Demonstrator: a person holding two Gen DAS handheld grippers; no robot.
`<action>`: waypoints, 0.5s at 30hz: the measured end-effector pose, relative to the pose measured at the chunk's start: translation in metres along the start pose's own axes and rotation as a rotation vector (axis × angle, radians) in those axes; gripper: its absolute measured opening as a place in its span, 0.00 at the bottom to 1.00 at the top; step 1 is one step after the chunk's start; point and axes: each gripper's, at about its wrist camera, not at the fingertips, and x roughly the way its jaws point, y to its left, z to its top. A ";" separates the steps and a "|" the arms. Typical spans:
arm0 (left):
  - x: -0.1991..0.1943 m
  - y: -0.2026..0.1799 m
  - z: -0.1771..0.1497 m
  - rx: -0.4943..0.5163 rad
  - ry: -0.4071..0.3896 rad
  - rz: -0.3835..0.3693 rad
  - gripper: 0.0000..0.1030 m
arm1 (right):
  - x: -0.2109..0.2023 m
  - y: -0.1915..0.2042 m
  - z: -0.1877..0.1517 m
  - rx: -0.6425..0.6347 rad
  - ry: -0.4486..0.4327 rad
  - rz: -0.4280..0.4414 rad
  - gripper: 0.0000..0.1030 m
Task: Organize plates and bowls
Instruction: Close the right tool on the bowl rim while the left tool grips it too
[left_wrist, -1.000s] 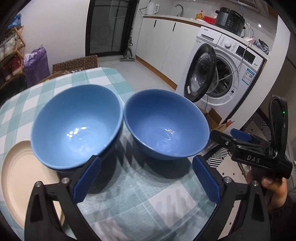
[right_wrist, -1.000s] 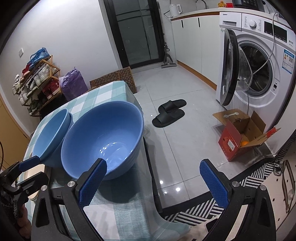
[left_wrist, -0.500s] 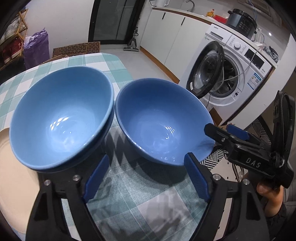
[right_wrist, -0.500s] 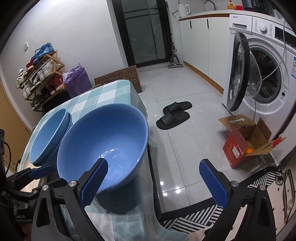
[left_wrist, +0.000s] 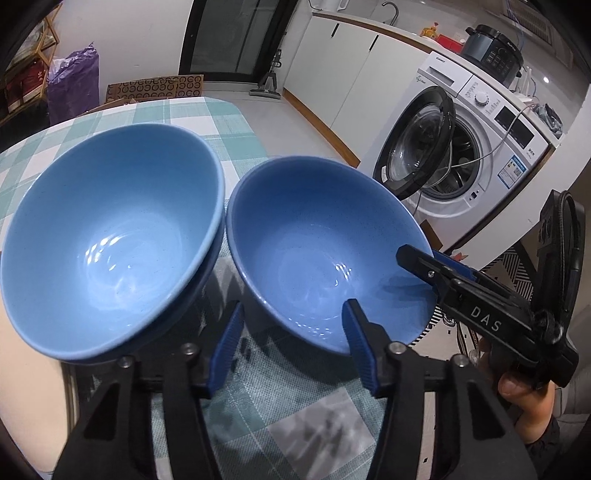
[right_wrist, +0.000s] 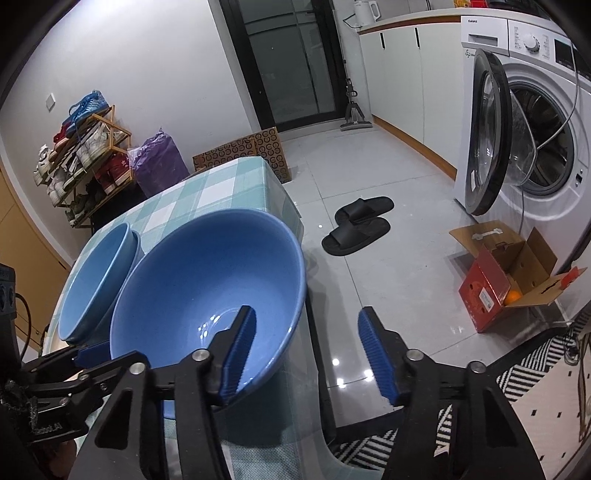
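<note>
While the left gripper (left_wrist: 291, 345) fills the bottom of the left wrist view, its blue-padded jaws are closing around the near rim of the glossy blue ceramic bowl on the right (left_wrist: 325, 251), one pad inside the rim and one outside; whether they already press it I cannot tell. That bowl sits at frame centre on the green-and-white checked tablecloth (left_wrist: 295, 417). Just to its left, rims nearly touching, stands a lighter blue bowl stacked in another (left_wrist: 107, 236), with a cream plate (left_wrist: 26, 391) at the lower left edge. At the right, the right gripper (left_wrist: 417, 258) reaches over the same bowl's far rim, held by a hand (left_wrist: 524, 402).

From the right wrist view, the right gripper (right_wrist: 306, 350) occupies the bottom, jaws closing with the bowl (right_wrist: 207, 295) rim between them, the left pad inside, the right pad outside and clear of it. The stacked bowls (right_wrist: 96, 284) lie at the left. The left gripper (right_wrist: 88, 352) shows at the lower left edge.
</note>
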 end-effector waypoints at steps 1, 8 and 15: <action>0.000 0.000 0.000 0.002 -0.002 -0.001 0.50 | 0.001 0.001 0.000 -0.002 0.001 0.002 0.51; 0.000 0.000 0.001 0.010 -0.021 -0.013 0.37 | 0.003 0.008 -0.004 -0.011 -0.009 0.009 0.35; -0.001 0.000 0.001 0.028 -0.030 0.001 0.32 | 0.003 0.016 -0.007 -0.049 -0.012 -0.005 0.19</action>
